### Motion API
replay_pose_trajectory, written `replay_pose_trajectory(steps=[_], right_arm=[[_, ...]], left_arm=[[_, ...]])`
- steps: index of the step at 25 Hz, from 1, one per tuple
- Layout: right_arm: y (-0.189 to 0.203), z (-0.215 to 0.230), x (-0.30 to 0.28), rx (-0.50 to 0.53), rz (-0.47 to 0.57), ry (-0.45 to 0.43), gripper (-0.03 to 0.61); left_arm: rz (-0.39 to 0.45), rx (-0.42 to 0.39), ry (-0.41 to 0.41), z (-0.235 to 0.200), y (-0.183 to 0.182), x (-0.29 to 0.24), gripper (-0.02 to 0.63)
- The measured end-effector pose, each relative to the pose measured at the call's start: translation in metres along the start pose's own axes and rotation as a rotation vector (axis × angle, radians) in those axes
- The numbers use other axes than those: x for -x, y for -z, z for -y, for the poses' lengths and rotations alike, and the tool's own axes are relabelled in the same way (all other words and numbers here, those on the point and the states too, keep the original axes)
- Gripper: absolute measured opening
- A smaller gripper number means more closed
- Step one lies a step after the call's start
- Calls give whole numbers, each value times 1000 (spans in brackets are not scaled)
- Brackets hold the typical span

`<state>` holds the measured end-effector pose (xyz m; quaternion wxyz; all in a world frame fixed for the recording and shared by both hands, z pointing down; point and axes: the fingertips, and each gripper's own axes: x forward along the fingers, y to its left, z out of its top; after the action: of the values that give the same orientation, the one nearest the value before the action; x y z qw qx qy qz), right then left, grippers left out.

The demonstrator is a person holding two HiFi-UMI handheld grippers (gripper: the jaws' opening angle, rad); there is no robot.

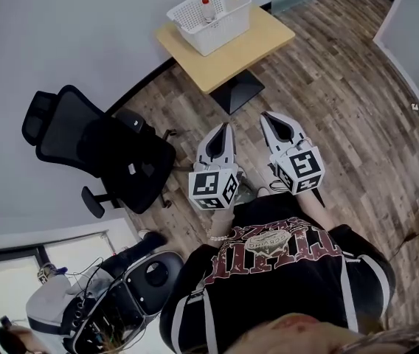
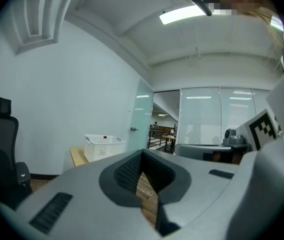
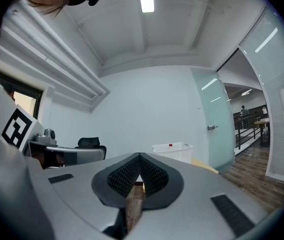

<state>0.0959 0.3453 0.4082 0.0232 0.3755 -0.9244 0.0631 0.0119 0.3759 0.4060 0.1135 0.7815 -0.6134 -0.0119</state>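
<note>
I hold both grippers side by side in front of my chest, above the wooden floor. My left gripper (image 1: pixel 226 127) is shut with its jaws meeting at the tips and nothing between them; in its own view the tips (image 2: pixel 143 154) point toward a white basket (image 2: pixel 103 146). My right gripper (image 1: pixel 266 116) is shut and empty as well, tips (image 3: pixel 139 157) touching. Ahead stands a small wooden table (image 1: pixel 250 44) carrying the white basket (image 1: pixel 229 24), with a red-capped bottle (image 1: pixel 207 8) inside it. The basket (image 3: pixel 172 151) also shows in the right gripper view.
A black office chair (image 1: pixel 91 146) stands left of the grippers by the curved white wall. A cart with cables and gear (image 1: pixel 113 304) sits at lower left. Glass partitions and a door (image 3: pixel 214 126) lie beyond the table.
</note>
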Motion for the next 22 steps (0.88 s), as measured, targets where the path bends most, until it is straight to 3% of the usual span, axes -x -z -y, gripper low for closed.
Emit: replay_pose_trajectory(steps=[22], right_arm=[[-10,38,-108,2,10,88,17]], left_arm=[[-6,-17,98,-72,-25,-97,48]])
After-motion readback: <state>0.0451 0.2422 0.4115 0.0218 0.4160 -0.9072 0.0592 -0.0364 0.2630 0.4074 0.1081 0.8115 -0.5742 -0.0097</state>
